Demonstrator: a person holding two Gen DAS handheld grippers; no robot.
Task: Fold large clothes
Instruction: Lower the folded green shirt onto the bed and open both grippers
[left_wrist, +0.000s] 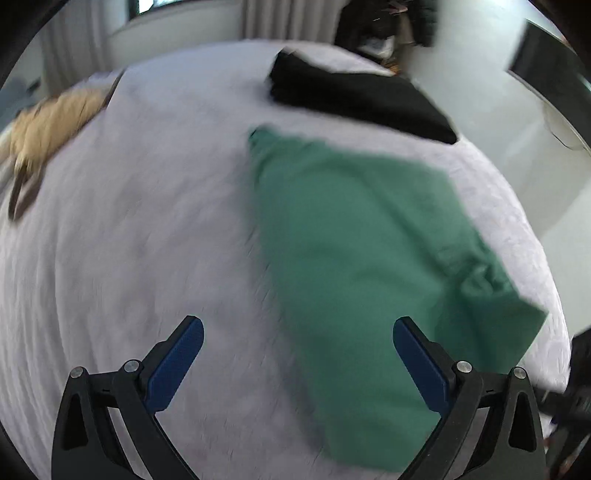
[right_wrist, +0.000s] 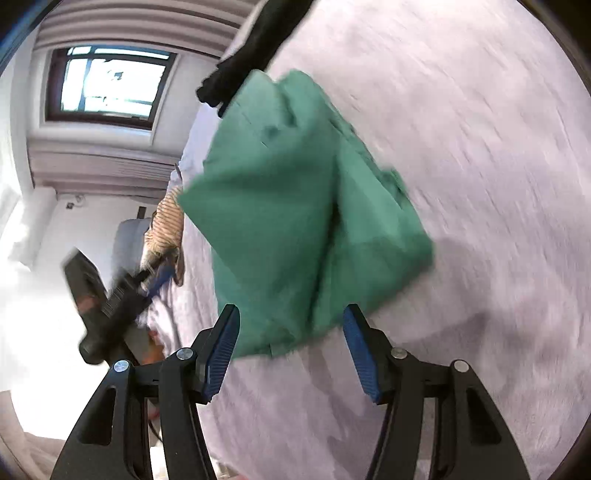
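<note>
A folded green garment (left_wrist: 362, 266) lies on the white bed cover (left_wrist: 129, 240). My left gripper (left_wrist: 297, 332) is open and empty above the bed, its right finger over the garment's near edge. In the right wrist view the green garment (right_wrist: 295, 221) lies just ahead of my right gripper (right_wrist: 291, 325), which is open and empty. The left gripper (right_wrist: 122, 295) shows there as a blurred black shape at the bed's left edge. Both views are motion blurred.
A folded black garment (left_wrist: 354, 96) lies beyond the green one, also in the right wrist view (right_wrist: 255, 48). A tan striped garment (left_wrist: 48, 129) lies at the bed's far left edge (right_wrist: 166, 229). A window (right_wrist: 110, 88) and curtains stand behind the bed.
</note>
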